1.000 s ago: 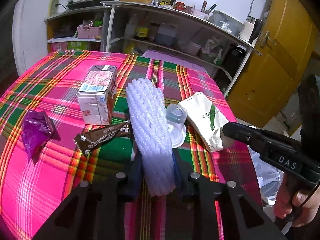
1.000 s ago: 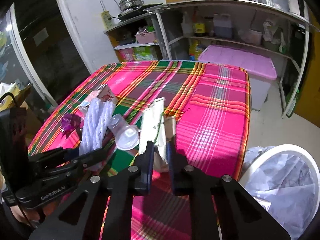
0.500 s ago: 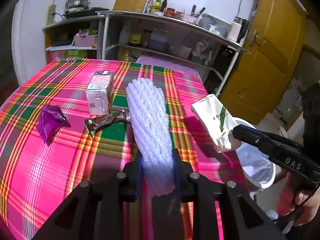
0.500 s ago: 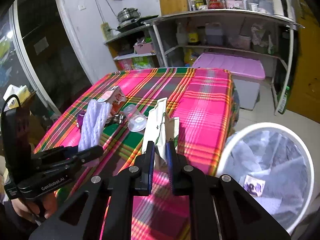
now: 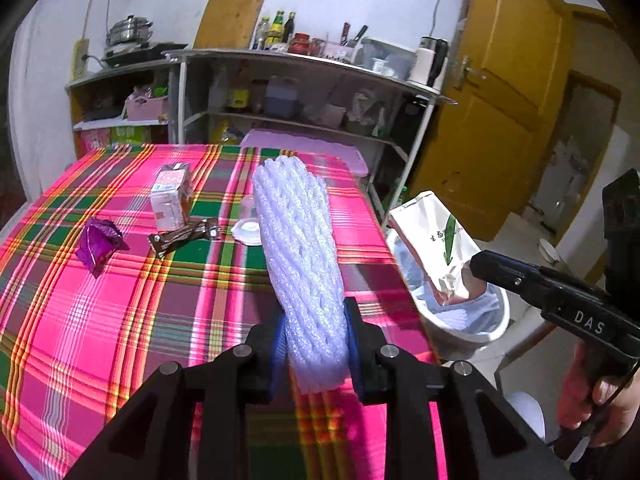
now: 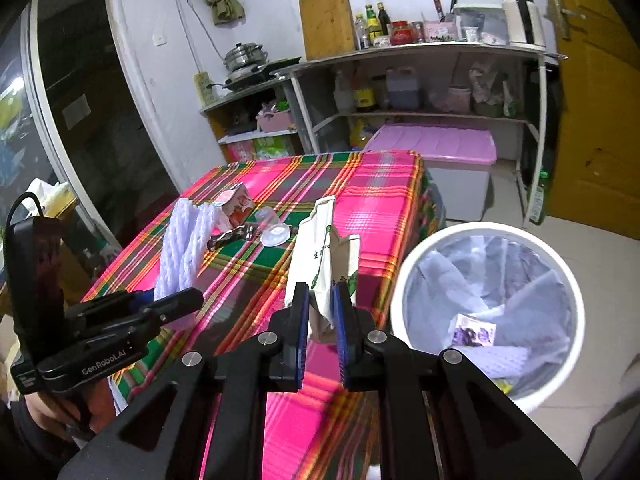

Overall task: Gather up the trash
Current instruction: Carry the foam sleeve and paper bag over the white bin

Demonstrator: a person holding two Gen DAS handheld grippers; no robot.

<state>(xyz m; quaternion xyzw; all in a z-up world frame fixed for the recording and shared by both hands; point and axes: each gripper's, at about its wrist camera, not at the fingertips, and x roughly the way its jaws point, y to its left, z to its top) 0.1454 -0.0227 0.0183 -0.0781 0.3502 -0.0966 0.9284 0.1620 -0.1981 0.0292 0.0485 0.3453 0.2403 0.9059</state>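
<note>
Since the earlier frame both held items have been lifted off the surface point(image 5: 120, 320) and carried toward the white trash bin point(image 6: 416, 264), which is now seen in full beside the cloth's edge. The fingers of the left gripper point(image 5: 316, 344) are clamped on the near end of a white foam net sleeve point(image 5: 298, 240), which is held raised above the pink and green plaid cloth. The fingers of the right gripper point(image 6: 320, 332) are pressed together on the lower end of a white paper bag with a green leaf print point(image 6: 316, 256); the bag is held upright above the surface's edge, just beside the bin. In the left wrist view the same bag is seen hanging over the bin's near rim. The bin is lined with a pale plastic bag, and a small printed scrap point(image 6: 472, 334) is seen lying inside it. Left on the surface are a purple wrapper point(image 5: 100, 246), a brown snack wrapper point(image 5: 184, 236), a small pink and white carton point(image 5: 172, 196) standing upright, and a clear plastic cup point(image 6: 272, 226) on its side. Metal shelves point(image 5: 304, 92) crowded with bottles and containers are seen behind, with a yellow door point(image 5: 496, 100) to their right
</note>
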